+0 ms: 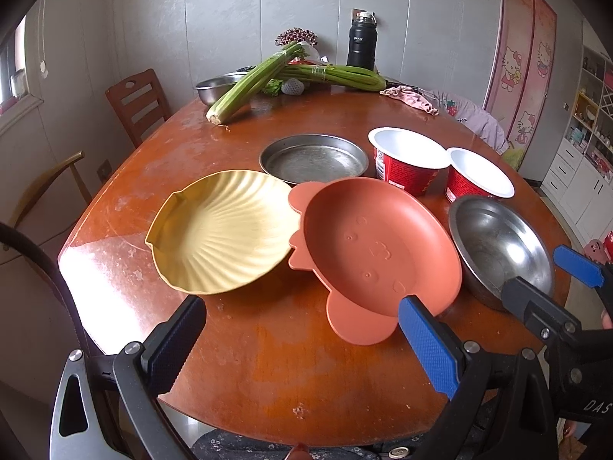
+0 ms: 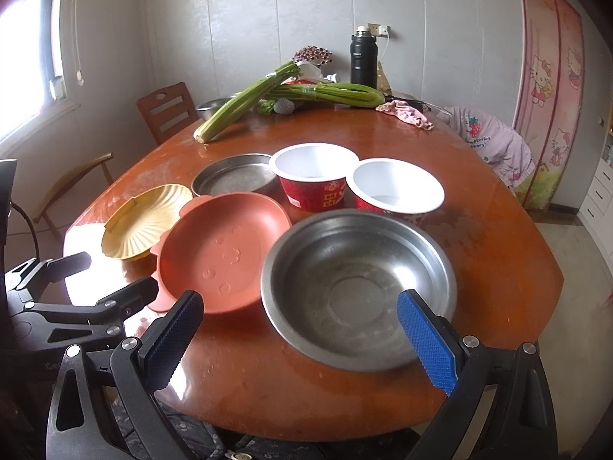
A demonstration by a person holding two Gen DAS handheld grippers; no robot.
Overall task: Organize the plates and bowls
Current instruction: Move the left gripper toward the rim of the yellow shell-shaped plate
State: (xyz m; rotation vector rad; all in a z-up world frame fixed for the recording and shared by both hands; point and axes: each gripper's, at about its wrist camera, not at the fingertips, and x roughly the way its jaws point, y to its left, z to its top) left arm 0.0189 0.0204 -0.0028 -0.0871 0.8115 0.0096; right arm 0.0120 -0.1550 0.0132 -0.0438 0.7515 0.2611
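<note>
Both grippers hang over the near edge of the table (image 2: 498, 230) with nothing in them. The left gripper (image 1: 302, 339) is spread wide at the bottom of its own frame, its fingers flanking the gap between the yellow shell plate (image 1: 222, 230) at centre left and the orange plate (image 1: 375, 257) at centre right. The orange plate's far rim lies over the edge of the yellow one. The right gripper (image 2: 302, 339) is spread just as wide, low in its frame, in front of the steel bowl (image 2: 360, 287) that fills the lower centre.

Behind these, toward mid-frame, sit a flat steel pan (image 2: 233, 178) and two red paper bowls (image 2: 318, 180), the pair just beside each other. Nothing is stacked yet, so the sorting looks barely begun.

The likely step is a first pickup. To do it well, each gripper should probably come in low and take a rim edge-on, one finger inside and one outside. The steel bowl's slick wall may slip, so a grip right at the lip seems safest. The orange plate should lift before the yellow one, since it overlaps it.
</note>
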